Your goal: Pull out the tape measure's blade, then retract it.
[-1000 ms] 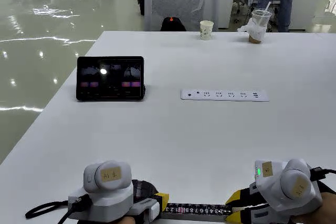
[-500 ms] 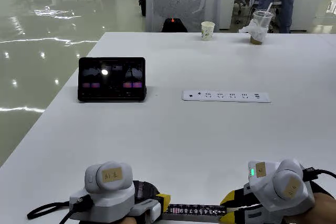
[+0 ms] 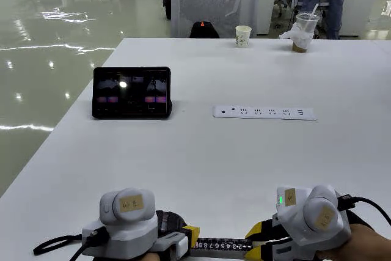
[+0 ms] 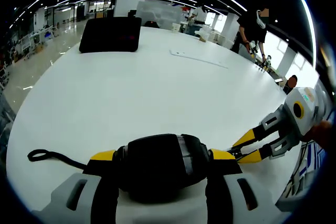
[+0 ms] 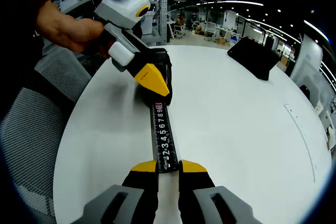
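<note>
Left gripper (image 4: 164,157): clamped around black tape measure (image 4: 152,169), pinned at near edge of table (image 3: 244,163) as anchor for the pull. Right gripper (image 5: 168,167): pinched on tip of blade (image 5: 162,135), keeping it straight and low over the top. Against a second ago: right gripper nearer the case, shorter run of blade out; retraction judged under way. Beyond: power strip (image 3: 264,112), tablet (image 3: 131,91).

Spotting a black rubbery tape measure case (image 4: 155,169), black metal blade (image 5: 162,137) wearing white numerals plus red patch, white left gripper (image 4: 163,155) and right gripper (image 5: 168,167) sporting yellow tips.
</note>
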